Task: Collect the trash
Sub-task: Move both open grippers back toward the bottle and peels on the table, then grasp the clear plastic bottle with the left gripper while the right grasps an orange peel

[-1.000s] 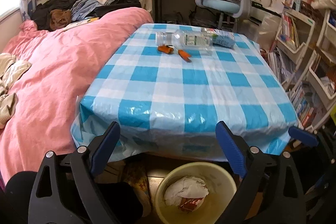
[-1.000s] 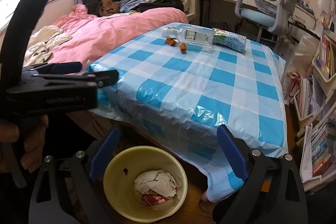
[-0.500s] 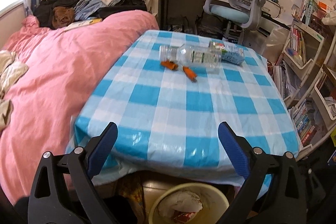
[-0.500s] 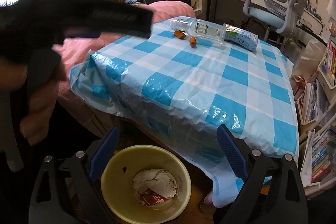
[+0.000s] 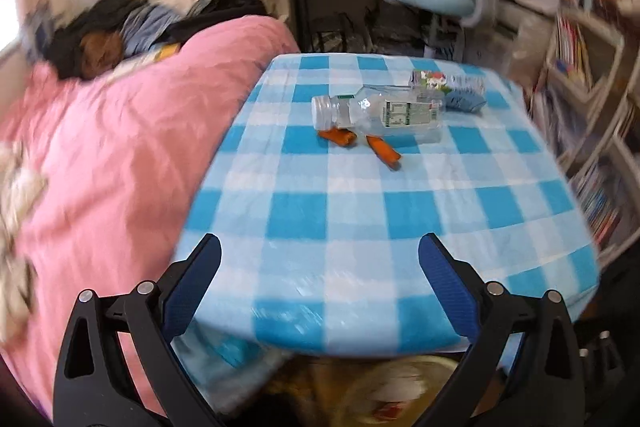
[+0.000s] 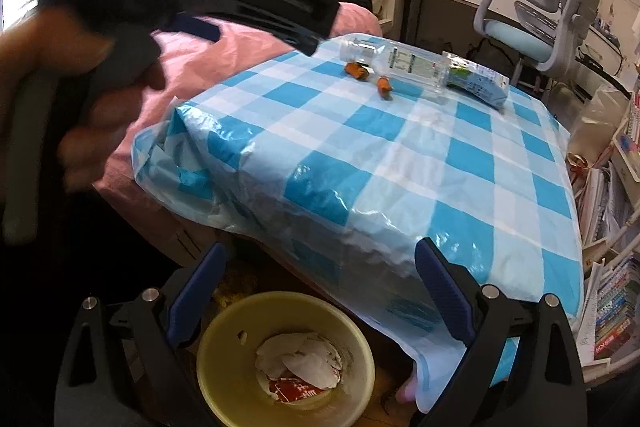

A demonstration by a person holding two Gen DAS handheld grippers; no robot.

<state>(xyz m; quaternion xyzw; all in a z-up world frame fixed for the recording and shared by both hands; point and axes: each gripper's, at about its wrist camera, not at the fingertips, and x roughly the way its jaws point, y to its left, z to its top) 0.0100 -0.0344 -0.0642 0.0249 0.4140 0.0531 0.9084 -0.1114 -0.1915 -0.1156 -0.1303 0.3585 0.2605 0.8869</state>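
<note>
Table [image 5: 360,227]: It has a blue and white checked cloth. Its near edge sits right in front of the left gripper's jaws.
Bin [image 6: 224,387]: The yellow bin sits on the floor, just below the right gripper's jaws. It already has crumpled paper [image 6: 304,361] and a red wrapper [image 6: 294,391] in it, so some trash looks done.
Bottle [image 5: 380,113]: A clear empty bottle lies on its side, far ahead of both sets of jaws. It is not picked up yet.
Carton [image 5: 452,87]: A squashed drink carton lies just behind the bottle.
Orange bits [image 5: 360,143]: Two small orange scraps lie just in front of the bottle.
Left gripper [image 5: 320,275]: Jaws spread wide, holding nothing.
Right gripper [image 6: 320,279]: Jaws spread wide, holding nothing.
Left to do: I think four things on the table must go in the bin.
</note>
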